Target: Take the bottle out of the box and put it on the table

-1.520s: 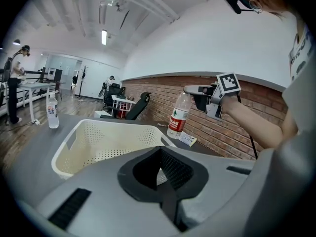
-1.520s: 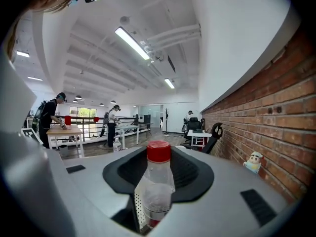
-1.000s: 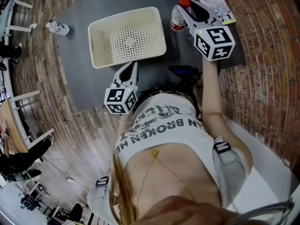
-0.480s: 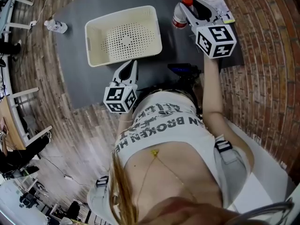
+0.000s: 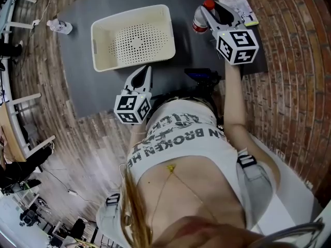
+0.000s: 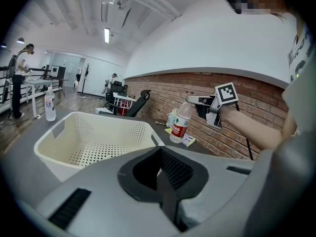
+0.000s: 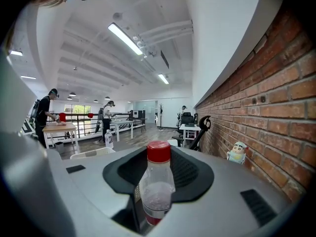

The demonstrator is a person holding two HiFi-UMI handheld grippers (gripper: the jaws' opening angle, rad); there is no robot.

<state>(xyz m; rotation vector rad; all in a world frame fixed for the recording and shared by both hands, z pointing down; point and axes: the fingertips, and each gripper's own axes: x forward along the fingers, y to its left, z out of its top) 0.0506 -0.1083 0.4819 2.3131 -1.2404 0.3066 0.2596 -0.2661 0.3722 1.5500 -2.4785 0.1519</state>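
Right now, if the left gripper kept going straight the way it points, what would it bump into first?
Most likely the cream perforated plastic basket. The left gripper points at its near wall, close to the right corner. Depth is hard to judge, so it might only clip that corner.

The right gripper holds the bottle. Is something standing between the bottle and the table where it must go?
Nothing visible does. The bottle, clamped in the right gripper, is outside the basket over bare table. Only a leaflet lies close beside it, near the brick wall.
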